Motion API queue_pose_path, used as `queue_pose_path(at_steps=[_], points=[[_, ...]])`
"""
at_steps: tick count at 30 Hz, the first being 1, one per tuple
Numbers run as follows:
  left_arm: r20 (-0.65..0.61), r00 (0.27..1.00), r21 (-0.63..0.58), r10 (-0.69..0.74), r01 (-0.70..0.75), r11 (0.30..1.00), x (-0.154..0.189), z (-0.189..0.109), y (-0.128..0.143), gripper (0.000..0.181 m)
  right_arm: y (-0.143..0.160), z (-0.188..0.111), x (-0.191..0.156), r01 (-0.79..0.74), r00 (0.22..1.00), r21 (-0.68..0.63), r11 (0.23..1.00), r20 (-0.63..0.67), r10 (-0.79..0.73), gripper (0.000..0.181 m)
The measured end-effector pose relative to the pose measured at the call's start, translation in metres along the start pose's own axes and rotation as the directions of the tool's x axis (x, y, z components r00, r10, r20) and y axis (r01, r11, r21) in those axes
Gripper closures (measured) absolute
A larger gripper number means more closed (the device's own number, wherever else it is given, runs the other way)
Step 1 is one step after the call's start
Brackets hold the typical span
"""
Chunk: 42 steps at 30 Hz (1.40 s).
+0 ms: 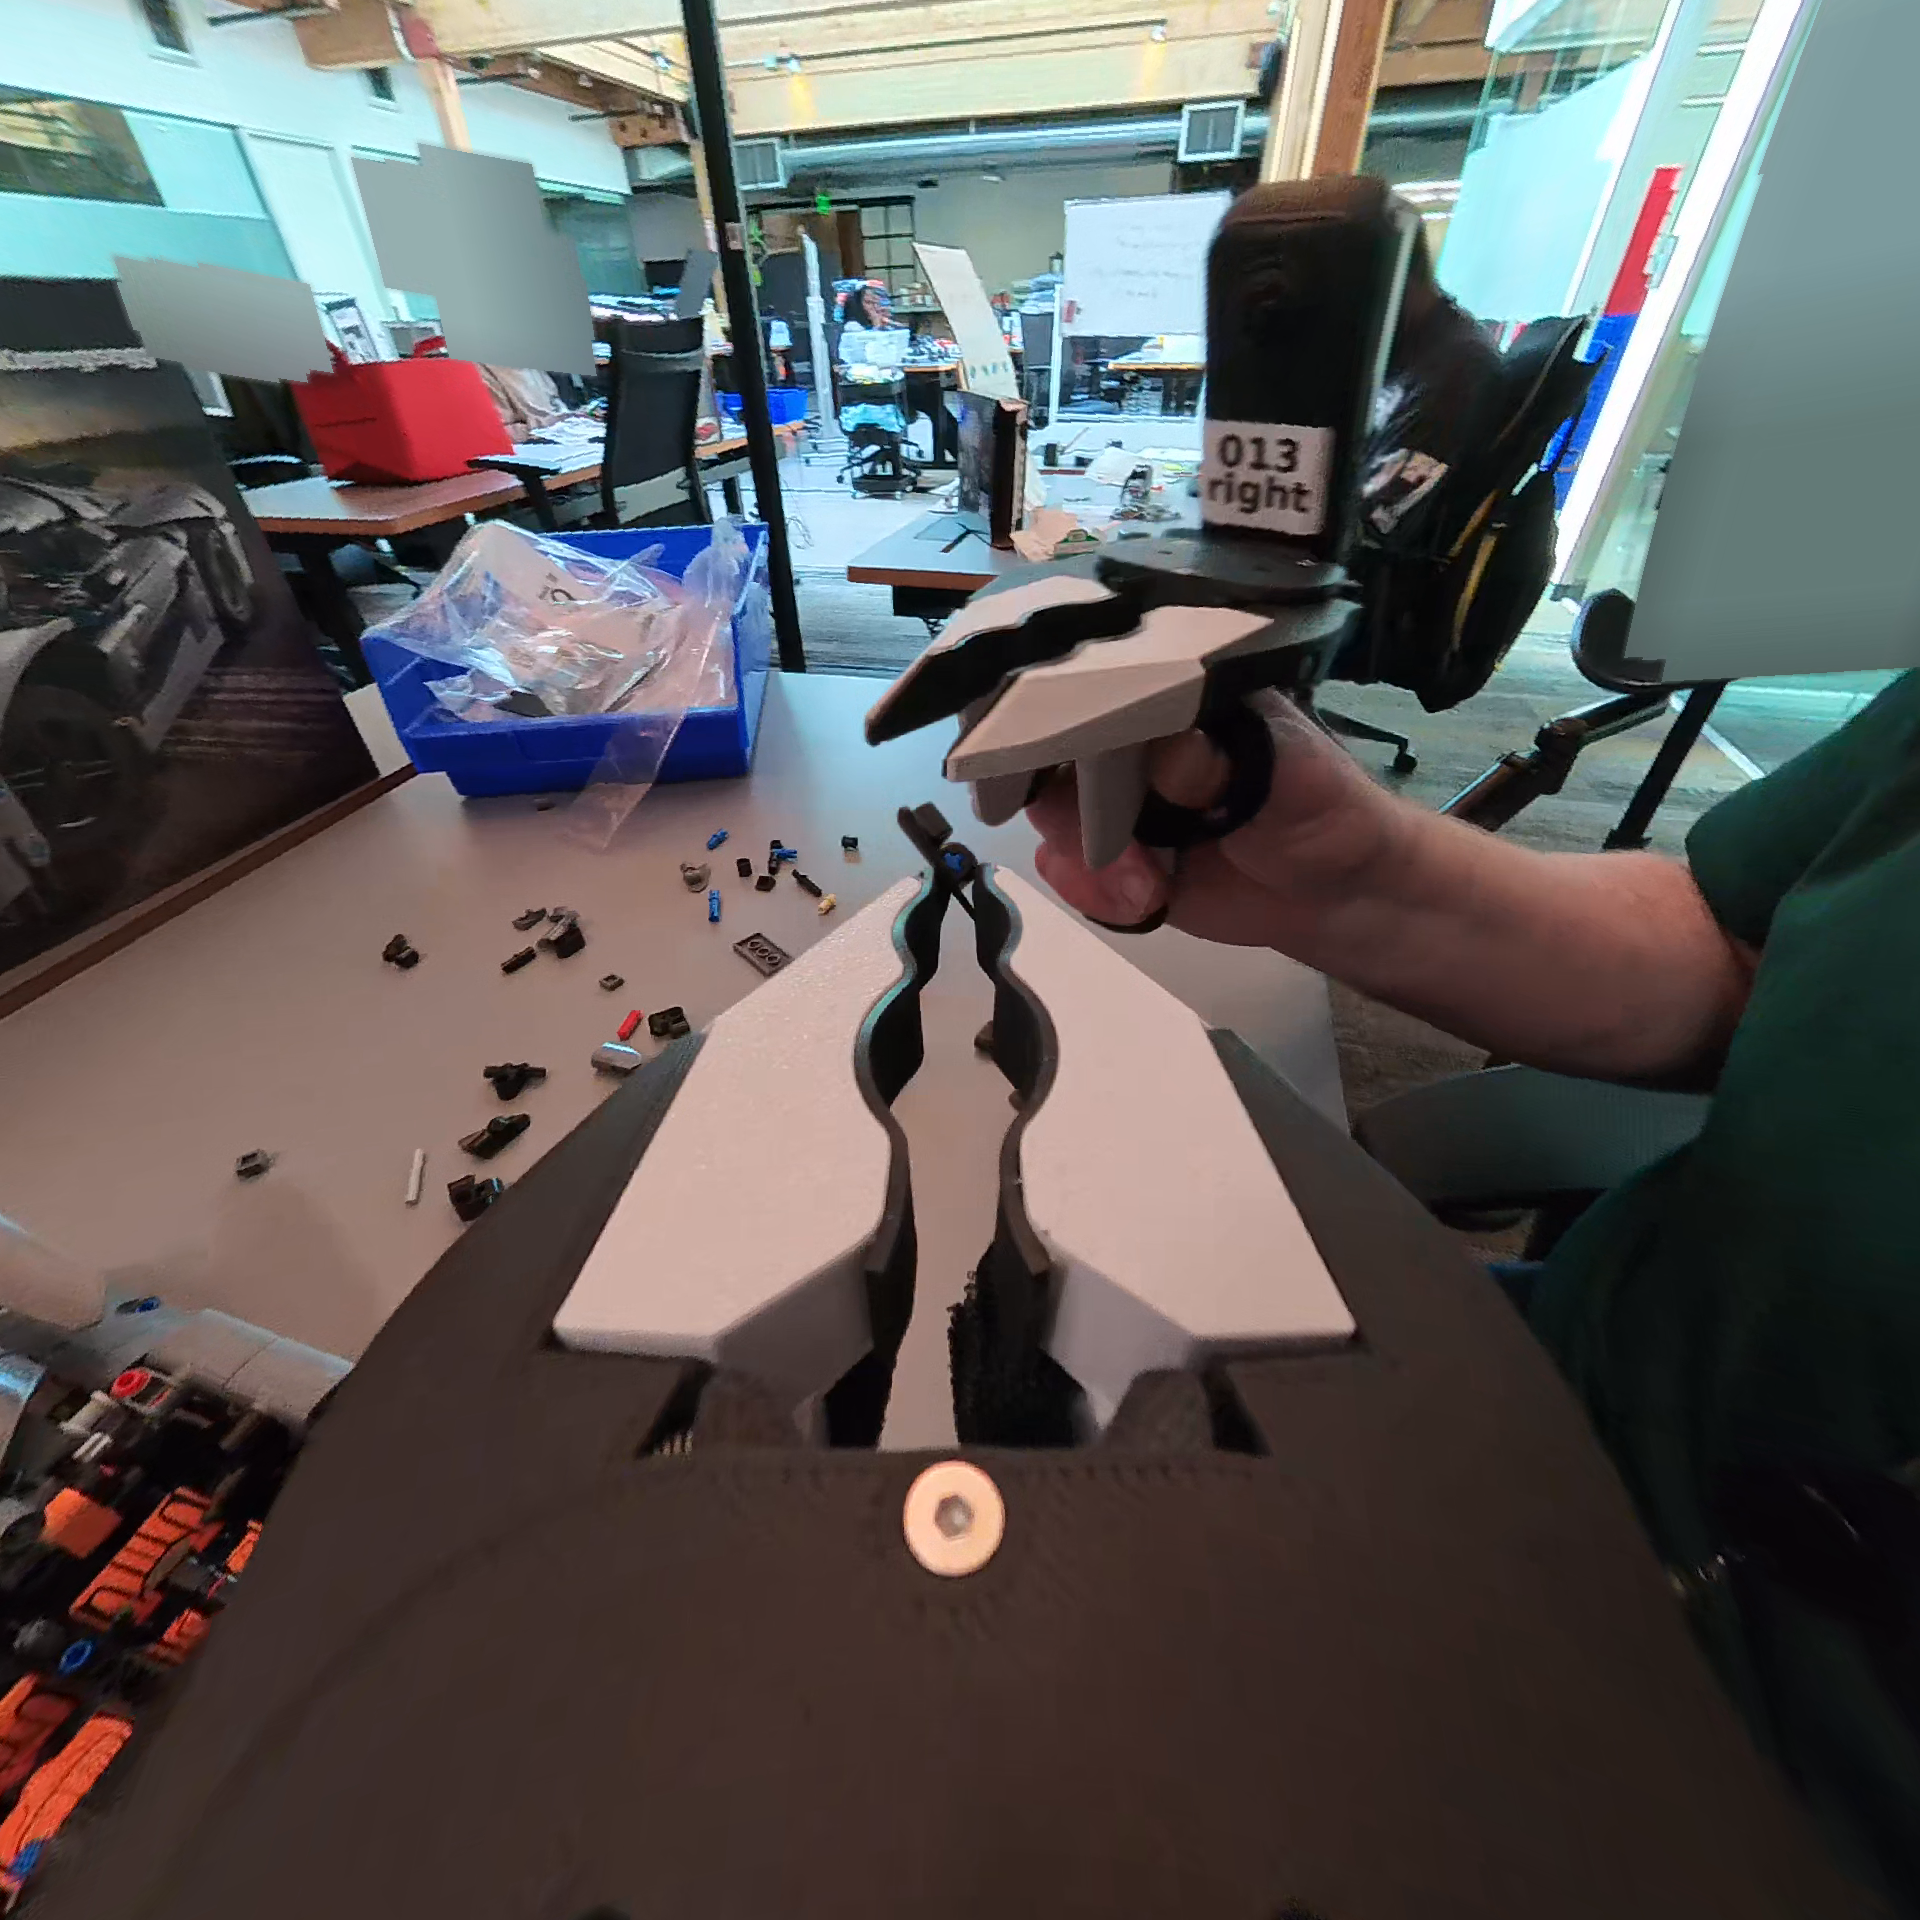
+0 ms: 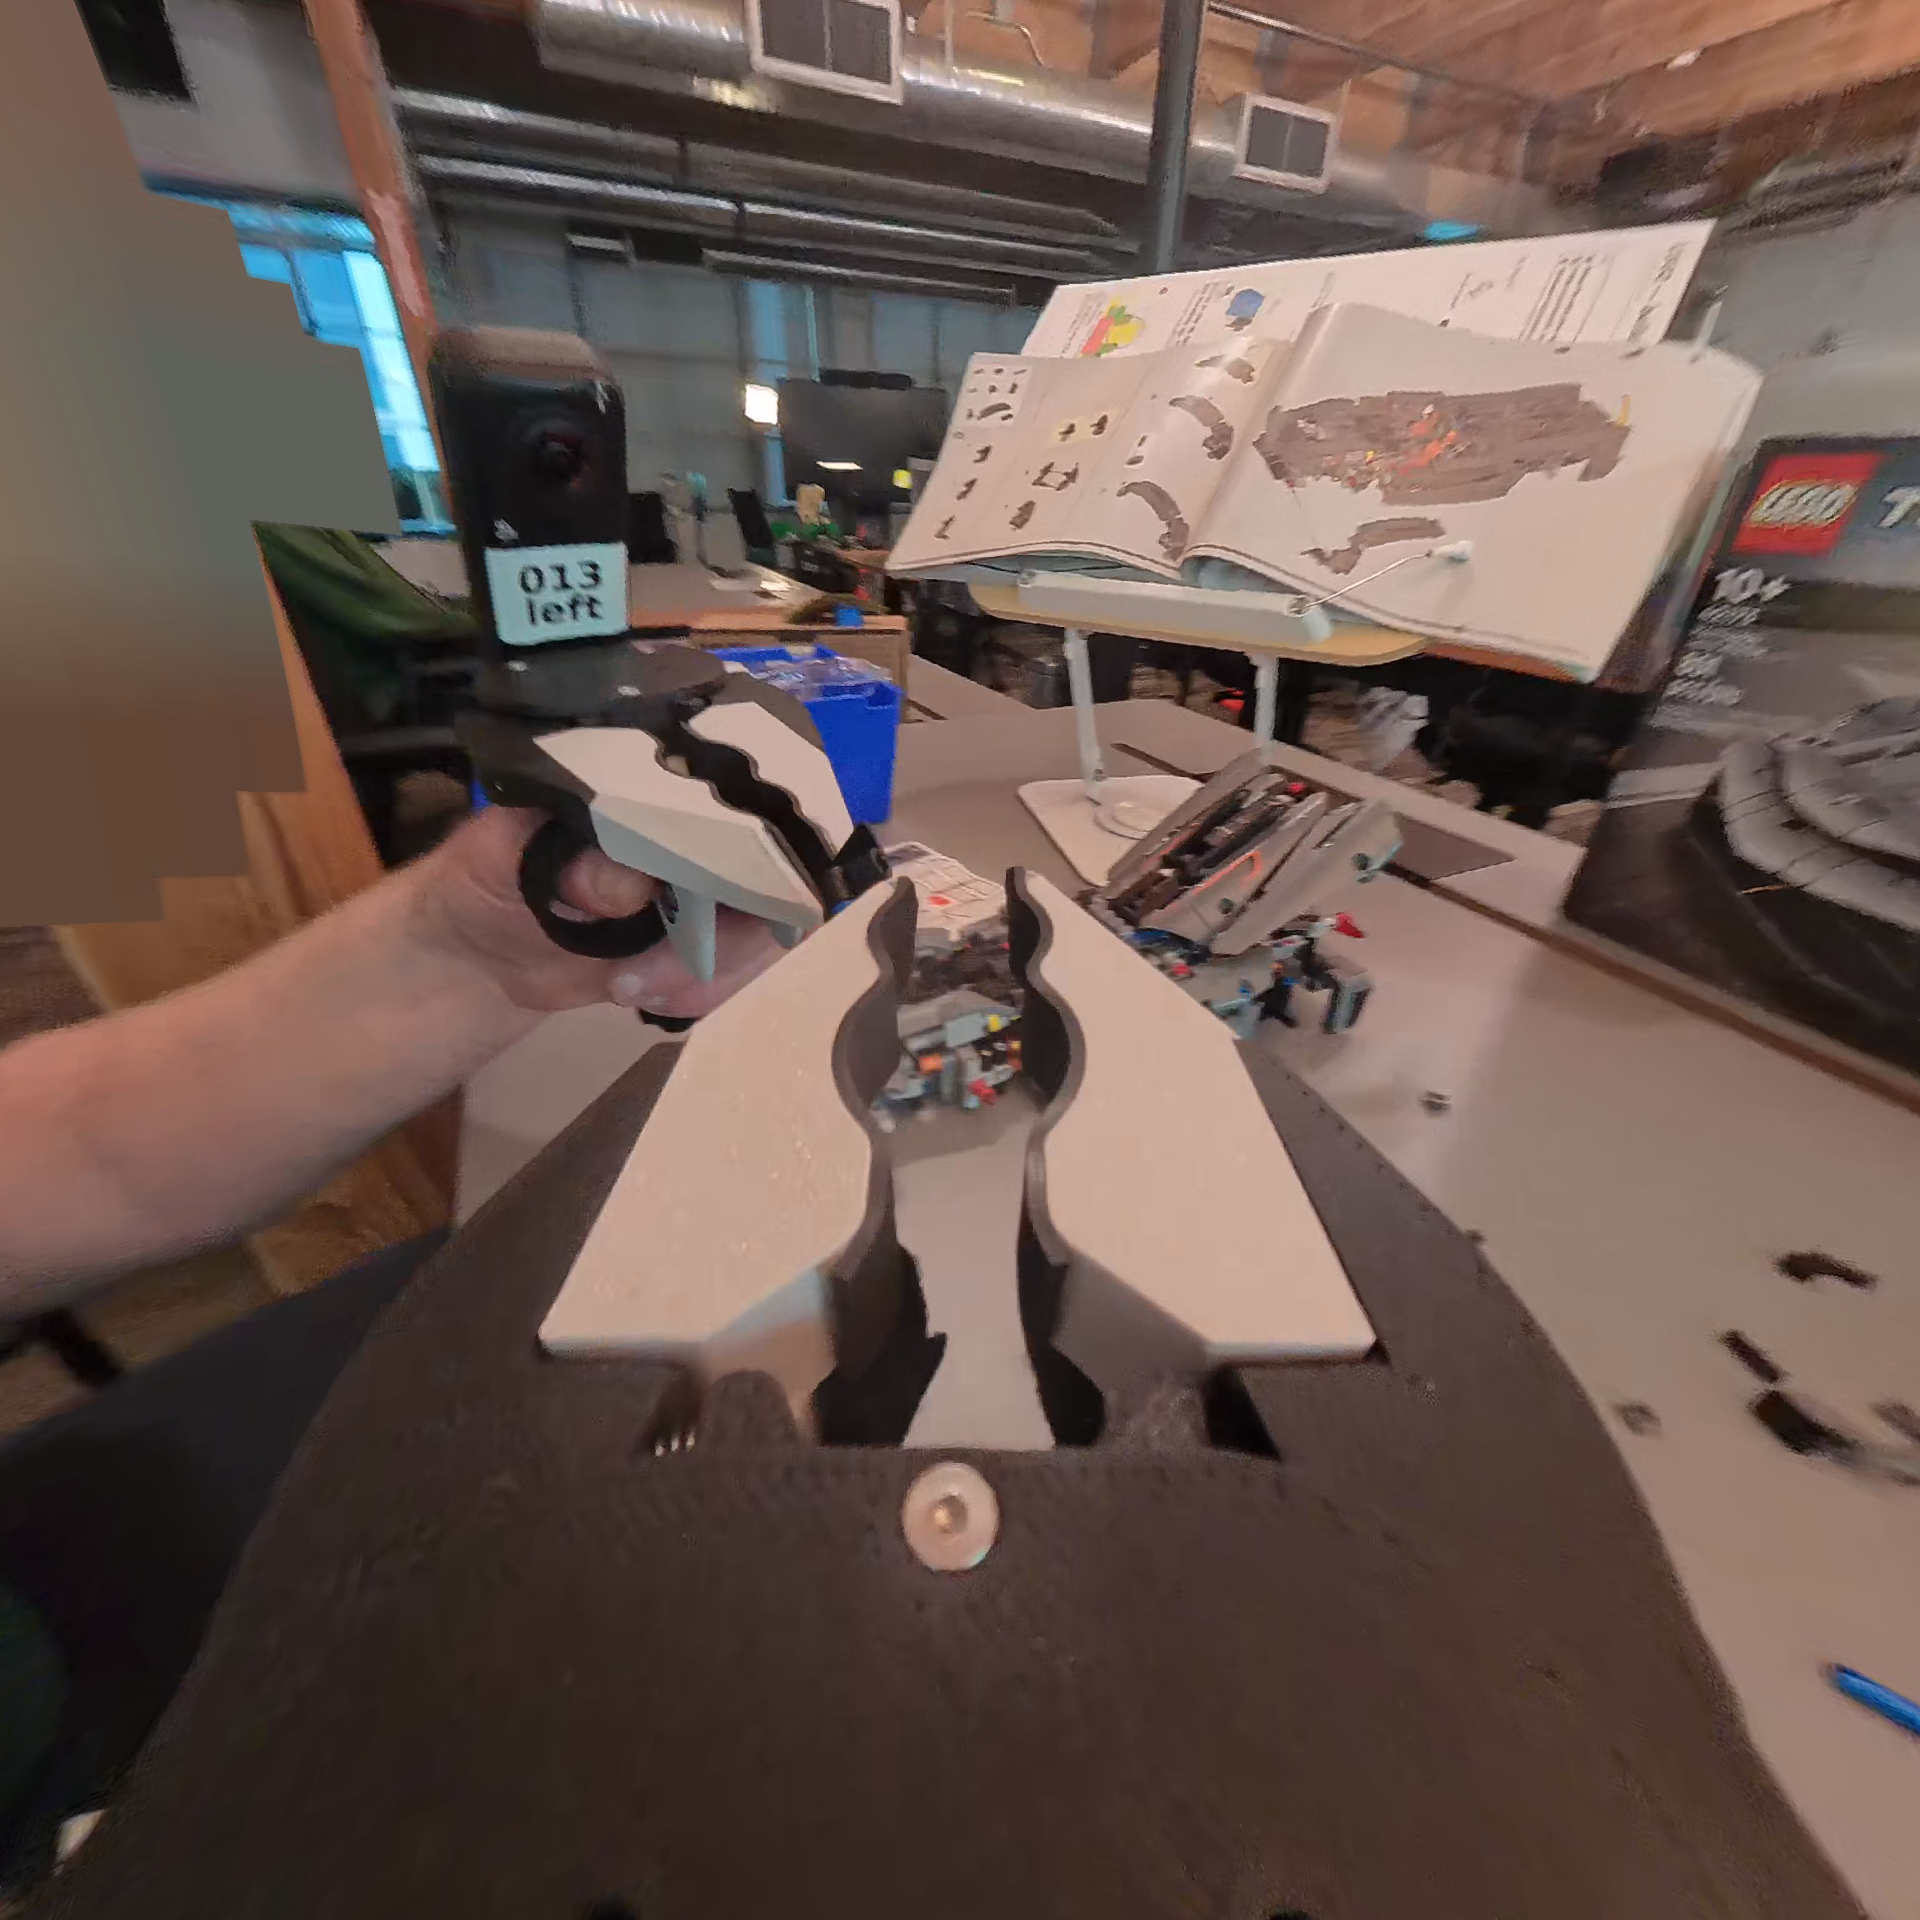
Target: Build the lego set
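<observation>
Pinched at the very tips of the left gripper (image 1: pixel 954 883) is a small black piece with a blue pin (image 1: pixel 951 854) — its fingers are pressed in on it, and it is held up above the grey table (image 1: pixel 260 1029). Just beyond it, the right gripper (image 1: pixel 914 707) hangs in the air in a person's hand (image 1: pixel 1226 831), its tips near the piece but not touching. From its own camera the right gripper (image 2: pixel 961 899) shows fingers slightly spread with nothing between them.

Loose small parts (image 1: pixel 520 1081) — black, grey, blue, one red — lie scattered on the table to the left. Farther back stands a blue bin (image 1: pixel 582 727) stuffed with clear plastic bags. The part-built model (image 2: pixel 1236 894), grey with orange inside, sits tilted on the table beyond the right gripper, with a pile of pieces (image 2: pixel 956 1029) before it. Behind it an open instruction book (image 2: pixel 1299 468) rests on a white stand, and the set's box (image 2: pixel 1766 727) stands at the right edge.
</observation>
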<state>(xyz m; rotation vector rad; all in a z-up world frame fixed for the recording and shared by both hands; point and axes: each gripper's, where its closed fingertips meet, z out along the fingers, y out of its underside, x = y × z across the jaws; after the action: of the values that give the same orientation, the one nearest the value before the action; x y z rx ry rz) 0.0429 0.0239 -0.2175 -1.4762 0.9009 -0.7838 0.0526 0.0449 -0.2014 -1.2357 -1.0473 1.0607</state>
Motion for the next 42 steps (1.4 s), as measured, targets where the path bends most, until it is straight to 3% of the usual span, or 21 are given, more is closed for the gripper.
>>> queue_pose_path(at_steps=[5,9,21,29,35,42], points=[[-0.069,0.997,-0.018,0.03,-0.032,0.999,0.006,0.0,-0.001,0.178,-0.001,0.003,-0.007,-0.198,0.965,-0.01,0.98,0.171,0.197,0.167],[-0.089,0.994,-0.051,0.058,-0.063,0.997,0.008,0.0,0.002,0.178,0.004,0.008,-0.016,-0.263,0.926,-0.064,0.963,0.262,0.271,0.169],[-0.178,0.98,-0.208,0.092,-0.129,0.97,0.013,-0.002,0.02,0.178,0.009,0.011,-0.033,-0.261,0.875,-0.142,0.955,0.383,0.296,0.169],[-0.205,0.972,-0.265,0.114,-0.167,0.95,0.015,0.002,0.026,0.178,0.021,0.014,-0.038,-0.177,0.876,-0.24,0.954,0.404,0.264,0.18],[-0.199,0.975,-0.232,0.101,-0.147,0.962,0.01,0.003,0.018,0.178,0.013,0.016,-0.033,-0.215,0.875,-0.197,0.957,0.396,0.278,0.181],[-0.12,0.988,-0.096,0.094,-0.106,0.99,0.005,0.002,-0.006,0.176,-0.011,0.015,-0.023,-0.386,0.83,-0.037,0.922,0.422,0.365,0.181]])
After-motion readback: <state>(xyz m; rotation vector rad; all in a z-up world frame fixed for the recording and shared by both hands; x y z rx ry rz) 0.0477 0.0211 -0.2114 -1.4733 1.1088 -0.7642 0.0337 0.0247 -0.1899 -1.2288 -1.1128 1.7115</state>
